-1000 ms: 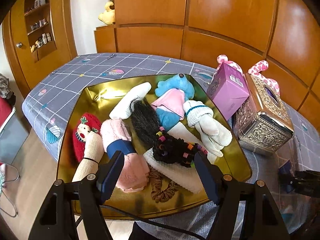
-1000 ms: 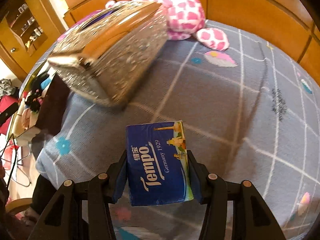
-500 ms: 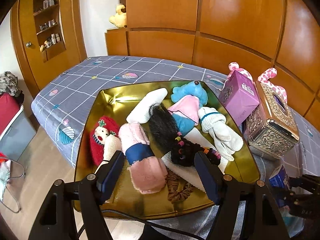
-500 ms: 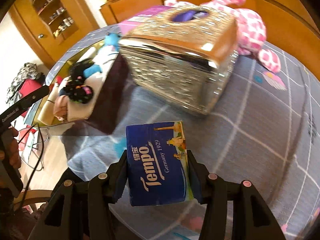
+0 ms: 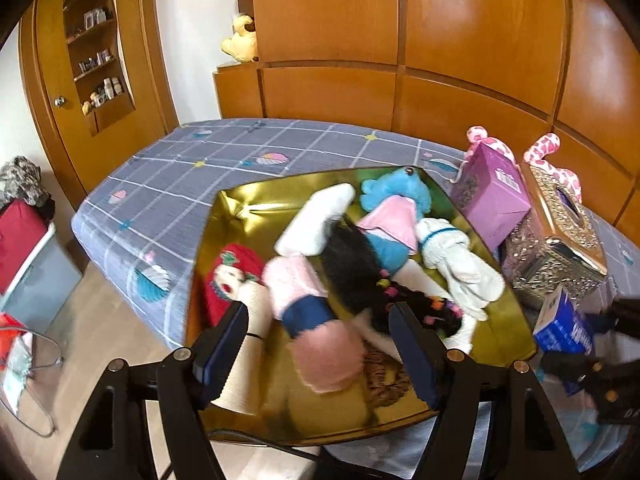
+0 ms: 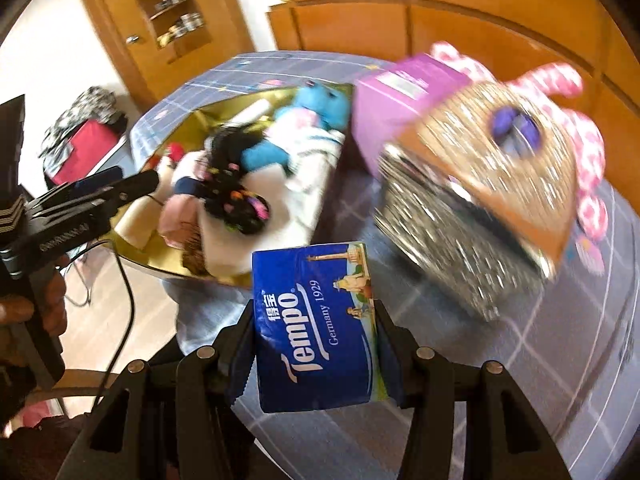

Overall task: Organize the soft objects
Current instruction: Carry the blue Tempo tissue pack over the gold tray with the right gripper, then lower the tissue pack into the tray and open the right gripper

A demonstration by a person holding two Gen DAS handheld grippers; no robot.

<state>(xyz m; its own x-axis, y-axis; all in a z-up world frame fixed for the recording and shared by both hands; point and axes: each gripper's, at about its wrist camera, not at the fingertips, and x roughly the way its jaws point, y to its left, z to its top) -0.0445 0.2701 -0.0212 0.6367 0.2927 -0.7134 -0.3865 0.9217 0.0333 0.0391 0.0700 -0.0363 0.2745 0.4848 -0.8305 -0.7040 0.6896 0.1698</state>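
While the right gripper (image 6: 316, 340) clamps a blue pack of tissues (image 6: 318, 324) between its two fingers, the pack hangs above the checked bedspread (image 6: 560, 360), just beside the near corner of the gold tray (image 6: 176, 132). From the left wrist view the same pack (image 5: 564, 322) shows at the tray's right edge. The left gripper (image 5: 320, 344) stands with its jaws apart and nothing between them, above the near end of the tray (image 5: 248, 208). Lying in the tray are a blue plush toy (image 5: 394, 192), a pink sock (image 5: 320, 332), white socks (image 5: 460, 264), a red doll (image 5: 232, 276) and a black wig with beads (image 5: 376, 280). Right of the tray stand a purple box (image 5: 494, 196) and a glittery tissue box (image 5: 556, 252), touching each other.
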